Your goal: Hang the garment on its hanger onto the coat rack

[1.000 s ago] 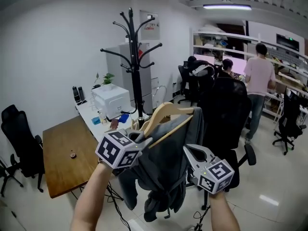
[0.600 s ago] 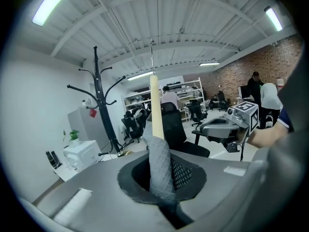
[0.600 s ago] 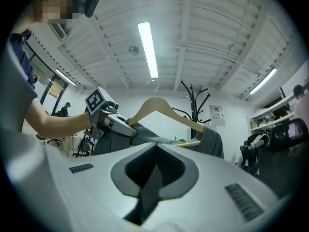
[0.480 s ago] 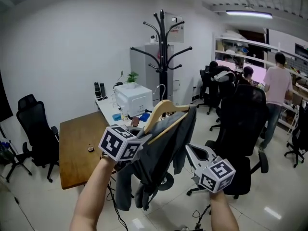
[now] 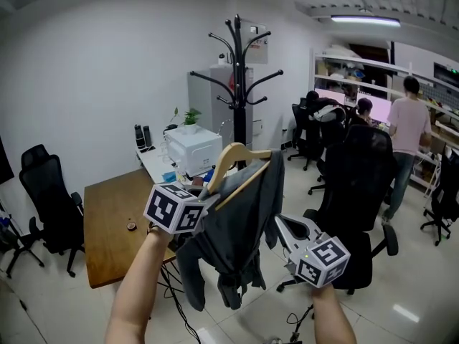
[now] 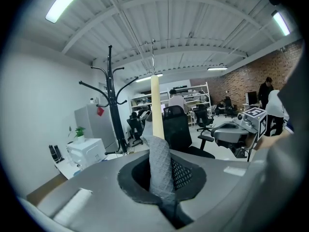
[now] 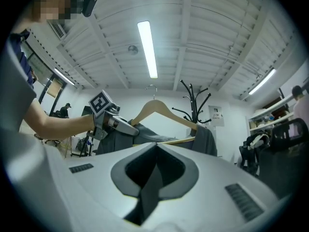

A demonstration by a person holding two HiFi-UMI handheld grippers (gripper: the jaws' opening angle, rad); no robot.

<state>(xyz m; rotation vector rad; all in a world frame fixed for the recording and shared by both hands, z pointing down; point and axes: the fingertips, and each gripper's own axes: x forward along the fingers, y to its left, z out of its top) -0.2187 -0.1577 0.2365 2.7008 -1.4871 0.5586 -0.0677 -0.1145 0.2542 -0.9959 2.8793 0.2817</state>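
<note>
Gripping the hanger (image 5: pixel 231 158) by its lower left end with the left tool (image 5: pixel 206 201), jaws clamped on wood and a fold of the grey garment (image 5: pixel 240 228) together. Probably pinched that way so the cloth cannot slip down the sloping arm while carried. In the left gripper view, just a strip of grey knit caught in the notch, with pale wood rising straight above it to the thin wire hook (image 6: pixel 153 57).

Held at the centre of the head view, tilted, left end low and right end high. Draped over it and hanging towards the bottom centre, well clear of the floor and of the wooden bench (image 5: pixel 107 217) at the left.

Black rack (image 5: pixel 238 84) at upper centre, behind and above the hanger and well apart from it. Not yet hooked on any of its curved arms, so judged to be mid-carry, with the hanging itself not begun.

Right tool (image 5: pixel 281 224) at lower right, jaws together on nothing, near the garment's right edge. Touching it or not: cannot tell. Probably kept free to steady the swinging cloth or guide the hook.

Next, by judgement: lifting the hook to the height of a rack arm and levelling the hanger so the hook can drop over. Some risk of swing and twist from a grip at one end only.
</note>
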